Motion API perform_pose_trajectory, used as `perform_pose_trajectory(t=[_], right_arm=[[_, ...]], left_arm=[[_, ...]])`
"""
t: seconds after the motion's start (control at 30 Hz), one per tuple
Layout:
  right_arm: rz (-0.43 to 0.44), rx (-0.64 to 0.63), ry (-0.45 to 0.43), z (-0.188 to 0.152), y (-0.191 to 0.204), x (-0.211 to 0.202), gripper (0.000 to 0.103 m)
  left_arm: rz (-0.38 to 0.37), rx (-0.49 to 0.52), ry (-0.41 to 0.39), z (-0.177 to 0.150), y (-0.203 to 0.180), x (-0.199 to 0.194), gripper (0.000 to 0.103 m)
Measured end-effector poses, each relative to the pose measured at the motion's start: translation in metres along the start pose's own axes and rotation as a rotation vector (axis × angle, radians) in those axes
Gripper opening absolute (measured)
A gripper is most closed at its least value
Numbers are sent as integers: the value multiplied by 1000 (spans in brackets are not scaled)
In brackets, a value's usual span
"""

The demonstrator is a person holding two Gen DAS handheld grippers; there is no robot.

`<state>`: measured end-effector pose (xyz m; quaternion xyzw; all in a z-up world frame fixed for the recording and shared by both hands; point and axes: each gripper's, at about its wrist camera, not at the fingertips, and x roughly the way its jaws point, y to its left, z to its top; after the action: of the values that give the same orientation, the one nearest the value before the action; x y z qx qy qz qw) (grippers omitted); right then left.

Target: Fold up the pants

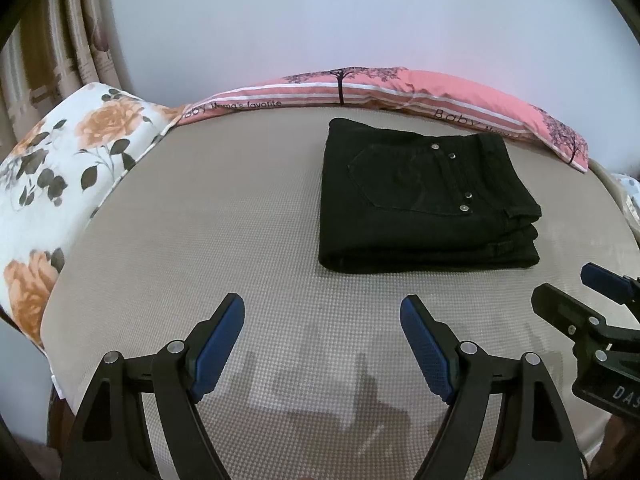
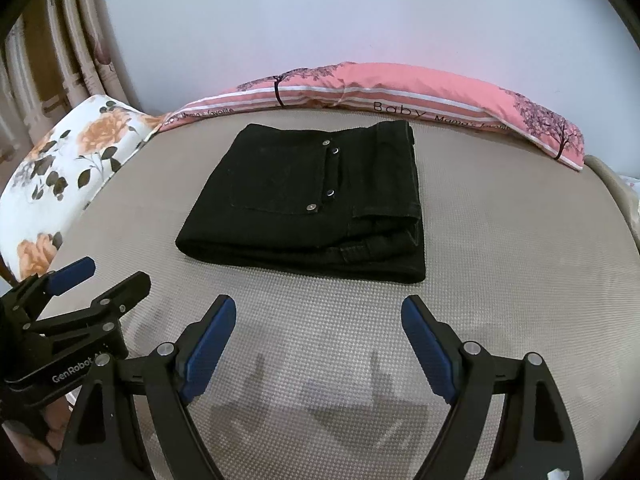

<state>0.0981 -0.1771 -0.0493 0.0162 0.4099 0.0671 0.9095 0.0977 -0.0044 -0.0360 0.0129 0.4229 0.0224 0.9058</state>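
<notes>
Pants (image 1: 424, 196) lie folded in a neat stack on the bed (image 1: 240, 240), near the pink pillow (image 1: 400, 88). Left hand-held gripper (image 1: 322, 338) and right hand-held gripper (image 2: 318, 338) hover wide open, empty; just press edges flat.

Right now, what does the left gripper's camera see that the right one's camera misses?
Only the left wrist view shows the left gripper head-on, jaws wide apart, with the right gripper poking in from the right edge.

Only the right wrist view shows the right gripper head-on, also open, the left gripper's side with its printed GenRobot label, and a hand holding it.

Both show the folded black pants lying free on the beige mat, the pink pillow behind and the floral pillow at left.
</notes>
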Motion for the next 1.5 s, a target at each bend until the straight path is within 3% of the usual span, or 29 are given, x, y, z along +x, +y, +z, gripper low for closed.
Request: perform_pose_trajectory(t=[1.5], right_arm=[[-3,17,55,-4,-7,12,83]], left_arm=[[8,45,29,-3,-6,11,80]])
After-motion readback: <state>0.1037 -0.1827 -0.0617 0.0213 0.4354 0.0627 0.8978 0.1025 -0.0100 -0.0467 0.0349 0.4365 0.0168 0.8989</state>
